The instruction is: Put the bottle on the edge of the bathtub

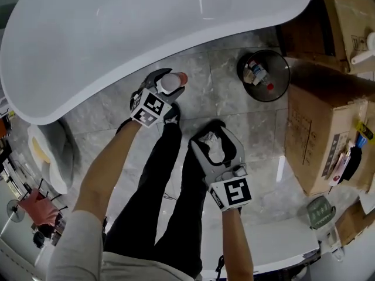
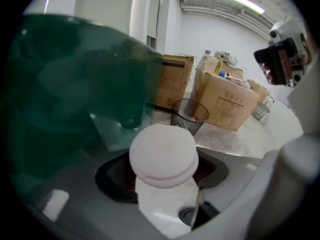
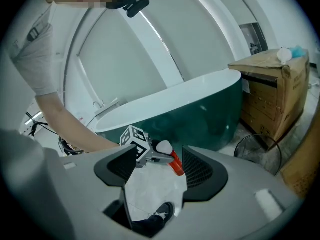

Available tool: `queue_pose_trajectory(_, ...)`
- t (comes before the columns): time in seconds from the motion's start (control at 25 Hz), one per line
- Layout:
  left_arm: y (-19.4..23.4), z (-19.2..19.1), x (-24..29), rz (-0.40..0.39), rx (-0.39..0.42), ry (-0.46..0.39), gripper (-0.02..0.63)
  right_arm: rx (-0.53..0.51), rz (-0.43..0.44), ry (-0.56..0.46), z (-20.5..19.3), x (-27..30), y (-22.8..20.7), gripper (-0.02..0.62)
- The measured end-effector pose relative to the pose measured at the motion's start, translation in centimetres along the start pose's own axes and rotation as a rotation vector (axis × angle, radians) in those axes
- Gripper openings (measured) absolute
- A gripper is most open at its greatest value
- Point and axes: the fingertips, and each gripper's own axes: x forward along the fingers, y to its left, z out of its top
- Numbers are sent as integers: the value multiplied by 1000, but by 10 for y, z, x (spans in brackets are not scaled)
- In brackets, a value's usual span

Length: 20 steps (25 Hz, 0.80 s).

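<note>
A bottle [image 1: 176,79] with a round white cap and a red body sits between the jaws of my left gripper [image 1: 164,86], low over the floor just beside the bathtub's [image 1: 117,34] outer wall. In the left gripper view the white cap [image 2: 162,154] fills the gap of the left gripper [image 2: 165,175], and the tub's green side [image 2: 65,84] rises close on the left. My right gripper [image 1: 215,148] hangs open and empty over the floor, nearer the person's legs. The right gripper view shows the right gripper [image 3: 160,171] looking at the bottle [image 3: 172,161] in front of the green tub [image 3: 200,119].
A black wire bin [image 1: 263,75] with litter stands on the marble floor right of the bottle. Cardboard boxes [image 1: 322,133] line the right side. The person's black-trousered legs [image 1: 170,180] are below both grippers. A white fixture [image 1: 50,151] sits at the tub's left end.
</note>
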Motion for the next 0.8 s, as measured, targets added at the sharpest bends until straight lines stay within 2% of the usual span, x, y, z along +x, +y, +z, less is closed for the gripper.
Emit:
queue_pose_trajectory(0.2, 9, -26, 38, 36, -64, 39, 344, -9, 31, 20, -5, 10, -29, 284)
queue_pose_trajectory(0.32, 9, -42, 62, 47, -103, 63, 344, -60, 57, 67, -12, 12, -47, 284)
queue_pose_trajectory(0.6, 24, -71, 98, 74, -115, 104, 344, -67, 41, 114, -36, 22, -84, 284)
queue_pose_trajectory(0.8, 36, -94, 125, 87, -123, 135, 344, -111, 48, 111, -45, 47, -91, 283)
